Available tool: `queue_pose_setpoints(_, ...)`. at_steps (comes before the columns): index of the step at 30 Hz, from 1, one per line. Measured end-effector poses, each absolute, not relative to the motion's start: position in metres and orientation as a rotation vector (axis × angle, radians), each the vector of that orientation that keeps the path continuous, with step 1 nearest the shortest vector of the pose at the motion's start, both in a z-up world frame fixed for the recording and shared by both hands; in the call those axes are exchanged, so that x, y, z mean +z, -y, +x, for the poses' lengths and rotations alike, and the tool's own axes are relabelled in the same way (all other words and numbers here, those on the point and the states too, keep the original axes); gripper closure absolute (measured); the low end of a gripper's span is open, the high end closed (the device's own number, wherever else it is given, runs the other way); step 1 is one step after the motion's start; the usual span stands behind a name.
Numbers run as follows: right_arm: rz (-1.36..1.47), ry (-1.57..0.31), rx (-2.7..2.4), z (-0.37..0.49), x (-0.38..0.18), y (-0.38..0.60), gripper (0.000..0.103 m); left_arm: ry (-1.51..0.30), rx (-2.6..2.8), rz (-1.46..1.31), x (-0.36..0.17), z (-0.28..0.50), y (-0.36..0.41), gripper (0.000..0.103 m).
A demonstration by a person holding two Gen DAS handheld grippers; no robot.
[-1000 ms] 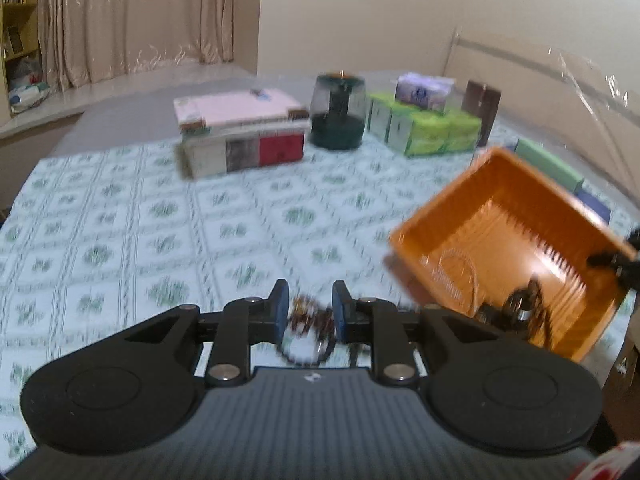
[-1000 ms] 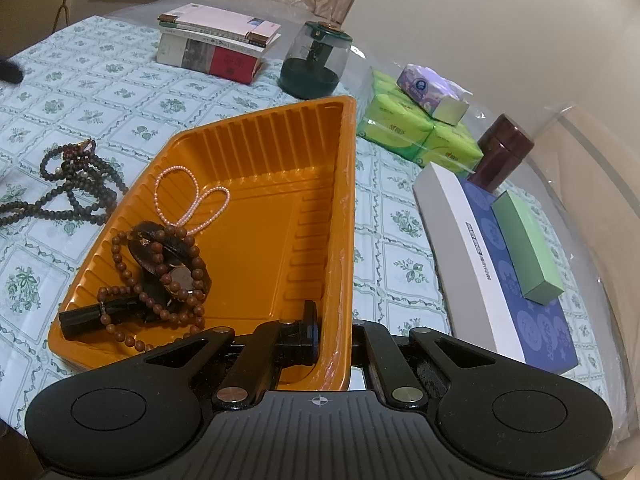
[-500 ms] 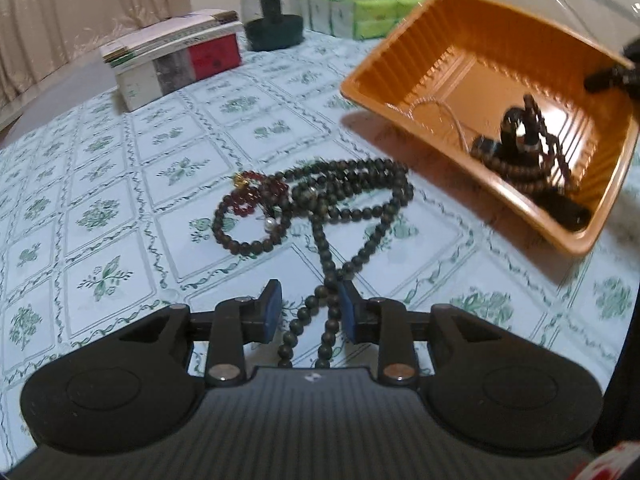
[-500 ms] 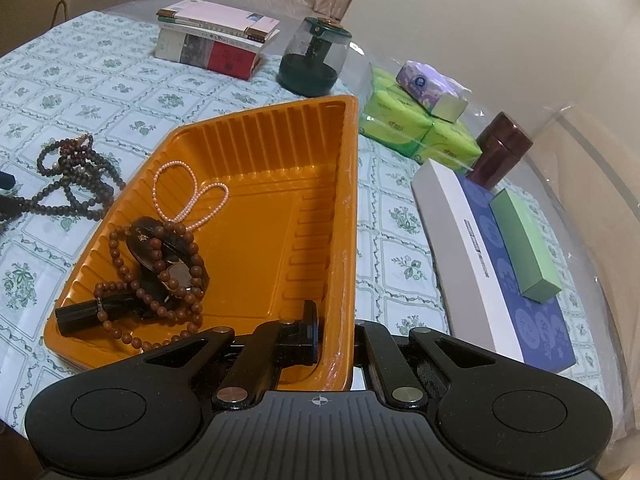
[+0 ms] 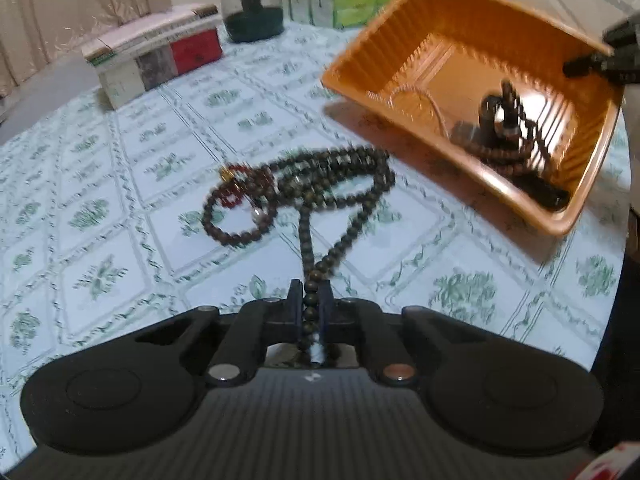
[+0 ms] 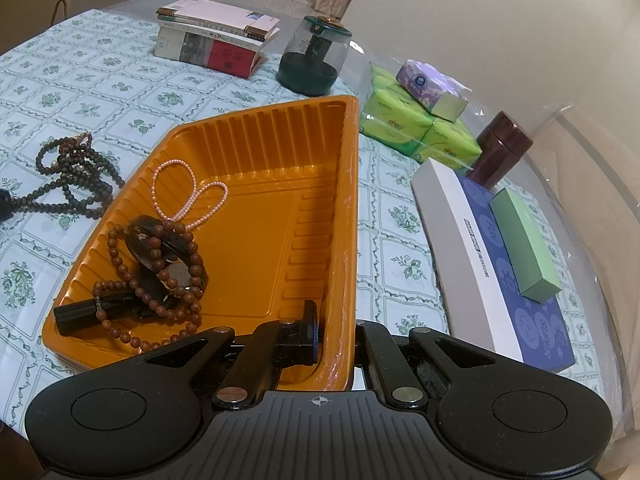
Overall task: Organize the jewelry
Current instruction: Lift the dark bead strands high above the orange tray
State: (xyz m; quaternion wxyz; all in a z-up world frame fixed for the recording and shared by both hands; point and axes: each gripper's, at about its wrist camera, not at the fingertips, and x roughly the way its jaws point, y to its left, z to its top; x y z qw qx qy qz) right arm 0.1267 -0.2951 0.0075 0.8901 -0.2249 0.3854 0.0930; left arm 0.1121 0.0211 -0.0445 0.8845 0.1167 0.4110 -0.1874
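The dark bead necklace (image 5: 320, 196) lies ahead of the left claw (image 5: 311, 296) on the green-patterned bench (image 5: 120, 208), and its near strand runs back between the two fingers, which are drawn narrow and pinch it. A small reddish bead loop (image 5: 234, 190) is tangled into its far left side. Ahead and to the right of this claw the orange tray (image 5: 440, 8) sits tilted, its far right rim held by the other claw. Blurred beads and a dark object lie in the tray's low end. Farther ahead to the left is a stack of books (image 5: 156, 56), with a dark glass jar (image 5: 251, 4) beside it.

From the right wrist, the right claw (image 6: 336, 336) is closed narrow on the near right wall of the orange tray (image 6: 248, 128), one finger inside and one outside. Inside, ahead to the left, lie a pink pearl strand (image 6: 188, 196), a brown bead string (image 6: 160, 276) and a black watch (image 6: 164, 248). The dark necklace (image 6: 76, 176) lies on the bench beyond the tray's left side. To the right of the claw sit a white and blue box (image 6: 488, 256) with a green box (image 6: 524, 244) on it, a brown canister (image 6: 504, 148) and green tissue packs (image 6: 416, 124).
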Motion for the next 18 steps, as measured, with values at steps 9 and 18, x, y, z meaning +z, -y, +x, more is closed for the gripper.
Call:
queue_pose_setpoints(9, -0.471, -0.797, 0.197, 0.125, 0.01, 0.292, 0.1, -0.678, -0.364, 0.225, 0.039, 0.111, -0.038, 0.097)
queue_pose_setpoints(18, -0.478, -0.794, 0.199, 0.125, 0.012, 0.29, 0.1, -0.459, -0.353, 0.223, 0.143, 0.111, -0.047, 0.097)
